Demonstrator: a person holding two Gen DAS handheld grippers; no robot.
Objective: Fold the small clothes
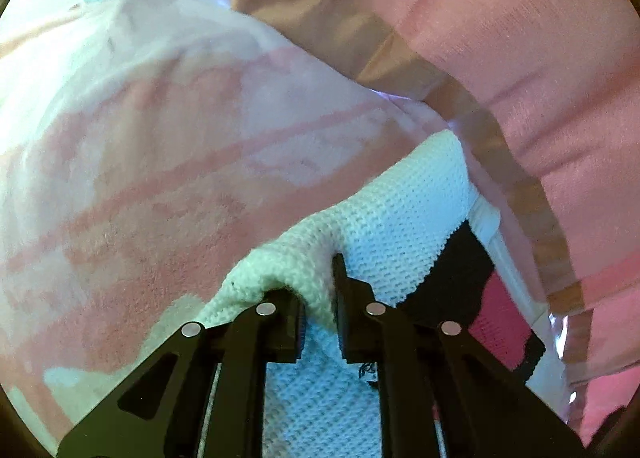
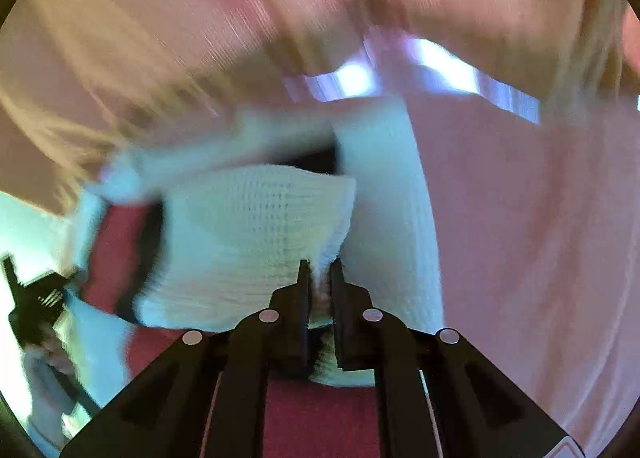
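- The left gripper [image 1: 320, 298] had its fingers pinched on a bunched fold of the white waffle-knit garment [image 1: 384, 217], which sat at 6 o'clock in the left wrist view and ran up toward 1 o'clock.
- The right gripper [image 2: 319, 290] was clamped tight on another edge of the same white waffle-knit garment [image 2: 256, 230], fingers nearly together with a sliver of knit between them, dead centre low in its view.
- So the garment hung between the two grippers, over a pink striped towel [image 1: 168, 145] that filled the left view from 8 to 12 o'clock.
- Risk one, in my judgement: the left bite was only a small puckered ridge of knit, and a hard pull could have slid it out and dropped that corner.
- Risk two: the right wrist view was heavily smeared, so a fast swing could have let the loose knit fold crooked or twist.
- Risk three: the garment's black trim [image 1: 460, 266] and red part [image 1: 500, 322] lay at 4 o'clock, just beside the left fingers, and could have snagged.
- Room: pink fabric [image 1: 520, 69] crowded 1 to 4 o'clock; the towel side at 9 o'clock looked the freer lane.
- In the right view, the other gripper showed at 8 o'clock, near enough to mind a clash.
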